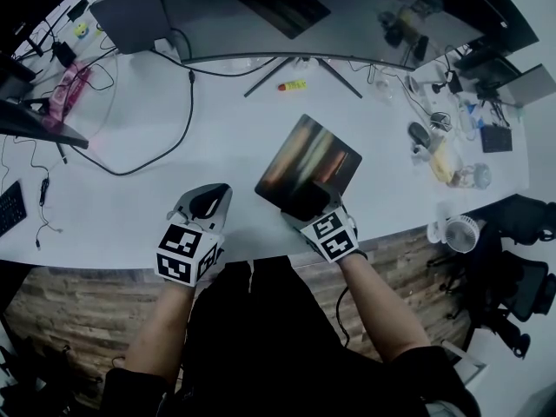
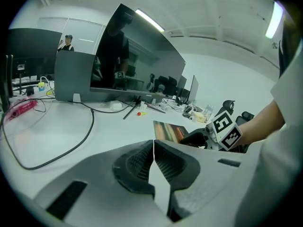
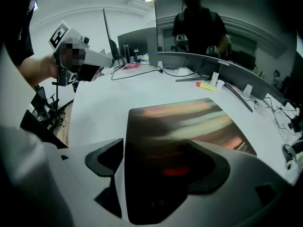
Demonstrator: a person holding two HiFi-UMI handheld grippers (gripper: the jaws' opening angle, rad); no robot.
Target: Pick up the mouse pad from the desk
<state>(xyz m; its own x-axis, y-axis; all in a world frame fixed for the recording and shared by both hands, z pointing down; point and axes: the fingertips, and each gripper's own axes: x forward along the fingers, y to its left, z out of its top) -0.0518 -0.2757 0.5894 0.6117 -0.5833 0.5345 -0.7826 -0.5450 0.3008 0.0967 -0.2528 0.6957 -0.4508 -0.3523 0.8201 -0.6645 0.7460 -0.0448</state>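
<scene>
The mouse pad (image 1: 308, 168), dark with orange and pale streaks, lies flat on the white desk (image 1: 130, 207) near its front edge. My right gripper (image 1: 311, 203) sits at the pad's near corner. In the right gripper view the jaws stand wide apart around the mouse pad (image 3: 184, 126): the right gripper (image 3: 156, 160) is open, and its right jaw overlaps the pad's surface. My left gripper (image 1: 207, 205) rests low over the bare desk to the left of the pad. The left gripper (image 2: 154, 148) is shut with nothing in it; its view shows the mouse pad (image 2: 168, 130) and the right gripper (image 2: 208, 136) beyond.
A curved monitor's stand legs (image 1: 300, 63) spread behind the pad, with a small yellow and red item (image 1: 293, 85) beside them. A black cable (image 1: 165, 146) loops across the left desk. Clutter (image 1: 439, 146) and a small fan (image 1: 460, 231) crowd the right end.
</scene>
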